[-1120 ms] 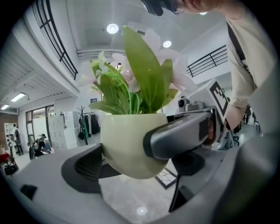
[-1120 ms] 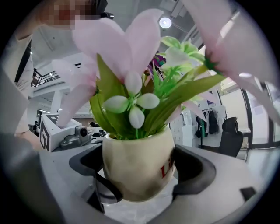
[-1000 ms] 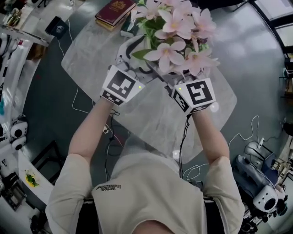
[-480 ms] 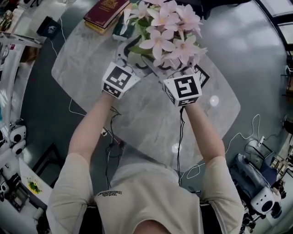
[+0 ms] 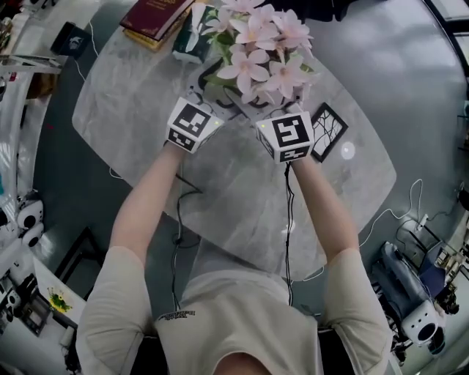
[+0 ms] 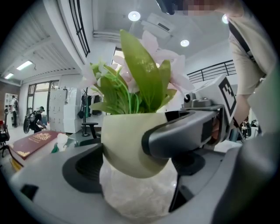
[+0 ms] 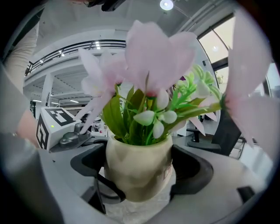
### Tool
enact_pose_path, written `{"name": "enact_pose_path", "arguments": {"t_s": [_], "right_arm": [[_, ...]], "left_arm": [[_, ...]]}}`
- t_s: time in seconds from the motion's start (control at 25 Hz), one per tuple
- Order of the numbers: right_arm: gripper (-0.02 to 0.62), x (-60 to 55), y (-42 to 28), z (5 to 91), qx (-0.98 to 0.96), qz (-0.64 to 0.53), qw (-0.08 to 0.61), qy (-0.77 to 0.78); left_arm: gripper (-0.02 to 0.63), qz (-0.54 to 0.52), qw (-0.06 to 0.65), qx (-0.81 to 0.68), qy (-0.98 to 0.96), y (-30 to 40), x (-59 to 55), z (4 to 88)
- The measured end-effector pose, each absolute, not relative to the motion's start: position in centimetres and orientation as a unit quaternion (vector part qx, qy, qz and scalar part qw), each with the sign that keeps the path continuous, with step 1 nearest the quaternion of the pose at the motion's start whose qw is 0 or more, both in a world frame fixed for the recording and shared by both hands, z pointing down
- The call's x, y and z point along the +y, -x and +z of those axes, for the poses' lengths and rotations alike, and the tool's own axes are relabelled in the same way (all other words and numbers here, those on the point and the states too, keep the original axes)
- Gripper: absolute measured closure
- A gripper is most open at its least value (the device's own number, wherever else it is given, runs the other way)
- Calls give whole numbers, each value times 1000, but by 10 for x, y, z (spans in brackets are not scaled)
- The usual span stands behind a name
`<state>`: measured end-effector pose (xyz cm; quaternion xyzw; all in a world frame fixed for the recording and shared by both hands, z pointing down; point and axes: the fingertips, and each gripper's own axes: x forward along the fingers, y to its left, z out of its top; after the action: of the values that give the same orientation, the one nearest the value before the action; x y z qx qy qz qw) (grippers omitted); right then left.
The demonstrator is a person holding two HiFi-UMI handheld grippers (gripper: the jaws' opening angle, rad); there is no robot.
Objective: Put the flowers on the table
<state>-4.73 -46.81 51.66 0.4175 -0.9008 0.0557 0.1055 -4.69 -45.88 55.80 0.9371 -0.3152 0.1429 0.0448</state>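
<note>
A person seen from above holds a cream pot (image 5: 220, 86) of pink flowers (image 5: 260, 51) out in front of them, over a pale marble table (image 5: 242, 198), with both arms stretched forward.

The left hand-held gripper (image 6: 135, 173) comes at the pot from the person's left. Its dark jaws sit on either side of the pot's rounded lower half, closed against it. The right hand-held gripper (image 7: 140, 175) comes from the opposite side, and its jaws also press on both flanks of the pot, so the two grips cross each other around it. In the left gripper view, one jaw of the right hand-held gripper runs across the front of the pot.

The pot is upright. Broad green leaves (image 6: 142, 74) and thin green stems rise from its mouth, and the pink blooms spread wide above it, hiding most of it from overhead. The marble surface shows directly under the base in both gripper views. Whether the base touches the table or hangs just above it cannot be told.

Beyond the pot, toward the person's left, a dark red book (image 5: 157, 15) lies on top of another book, with a green packet (image 5: 189, 40) between the books and the pot. To the right of the pot, near it, a black-and-white card with a branch pattern (image 5: 327, 132) lies flat on the table.
</note>
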Motion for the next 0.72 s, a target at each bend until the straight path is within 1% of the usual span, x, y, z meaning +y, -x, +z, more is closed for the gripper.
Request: {"name": "enact_pose_path", "arguments": {"t_s": [0.36, 0.72], "right_arm": [[95, -480, 47, 572, -895, 94, 107, -422], [97, -475, 47, 605, -894, 111, 113, -418]], "left_arm": [[133, 182, 61, -299, -935, 47, -467, 612], [133, 226, 81, -288, -927, 47, -460, 648]]}}
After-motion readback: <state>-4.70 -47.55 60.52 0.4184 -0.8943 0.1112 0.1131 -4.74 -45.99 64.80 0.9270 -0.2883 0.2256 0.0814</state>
